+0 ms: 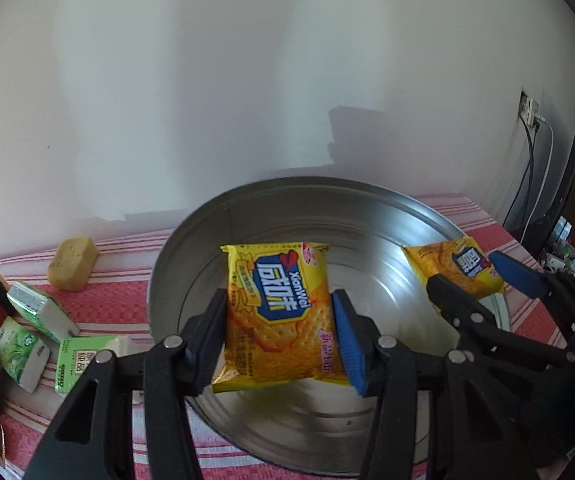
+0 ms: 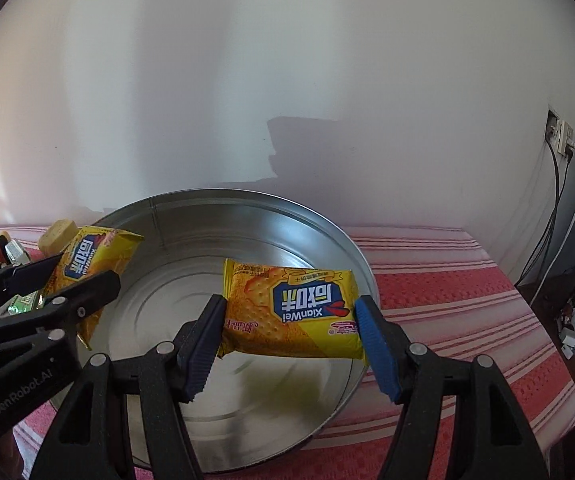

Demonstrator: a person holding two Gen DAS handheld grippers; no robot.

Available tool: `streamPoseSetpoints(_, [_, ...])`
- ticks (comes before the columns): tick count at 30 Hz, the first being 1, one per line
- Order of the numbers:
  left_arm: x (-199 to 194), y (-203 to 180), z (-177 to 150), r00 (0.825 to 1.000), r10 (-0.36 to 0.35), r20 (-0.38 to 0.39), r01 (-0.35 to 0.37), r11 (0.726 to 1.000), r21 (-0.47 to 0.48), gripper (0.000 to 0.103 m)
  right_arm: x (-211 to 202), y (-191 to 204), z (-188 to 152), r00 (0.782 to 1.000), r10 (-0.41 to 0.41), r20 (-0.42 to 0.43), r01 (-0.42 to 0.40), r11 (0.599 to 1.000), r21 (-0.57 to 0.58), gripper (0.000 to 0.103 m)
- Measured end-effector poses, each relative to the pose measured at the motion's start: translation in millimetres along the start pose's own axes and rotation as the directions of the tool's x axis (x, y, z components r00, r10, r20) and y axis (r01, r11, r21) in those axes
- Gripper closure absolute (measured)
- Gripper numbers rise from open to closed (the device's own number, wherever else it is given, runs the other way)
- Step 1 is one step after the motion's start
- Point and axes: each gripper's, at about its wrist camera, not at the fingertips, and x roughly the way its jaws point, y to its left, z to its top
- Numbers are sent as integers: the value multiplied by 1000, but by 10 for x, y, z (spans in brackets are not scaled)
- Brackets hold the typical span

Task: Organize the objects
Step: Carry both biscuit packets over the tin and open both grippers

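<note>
Left wrist view: showed the left gripper (image 1: 279, 340) clamped on a yellow cracker packet (image 1: 277, 316), fingers (image 1: 347, 340) pressed against its two long side edges, packet held above the round metal tray (image 1: 191, 236). Showed also, at the right, the right gripper (image 1: 483, 280) gripping a second cracker packet (image 1: 453, 266) over the tray's far side. Right wrist view: confirmed the same, fingers (image 2: 375, 344) closed on that packet's short ends, packet hanging level above the tray floor.

Judged light, both packets: thin crinkly film puffed with air around brittle crackers. Looked slippery on the glossy faces, so best held across the sealed edges or the flat sides, as here, and only gently; a harder squeeze would likely crack the biscuits or burst the seal. Seemed stiff enough to stay flat between the fingers without drooping.

Left on the striped red cloth (image 1: 119, 300) beside the tray: green-and-white tissue packs (image 1: 39, 310), a yellow sponge (image 1: 72, 264) and other small wrapped snacks, not yet sorted.
</note>
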Motion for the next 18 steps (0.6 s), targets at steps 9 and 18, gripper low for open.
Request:
streamPoseSetpoints(9, [-20, -19, -39, 999, 41, -10, -41, 999, 6, 52, 114, 37, 0, 998, 40, -47, -39, 999, 11, 35])
streamPoseSetpoints(18, [-225, 55, -79, 997, 62, 45, -60, 997, -52, 13, 88, -72, -16, 999, 49, -7, -48, 995, 84, 23])
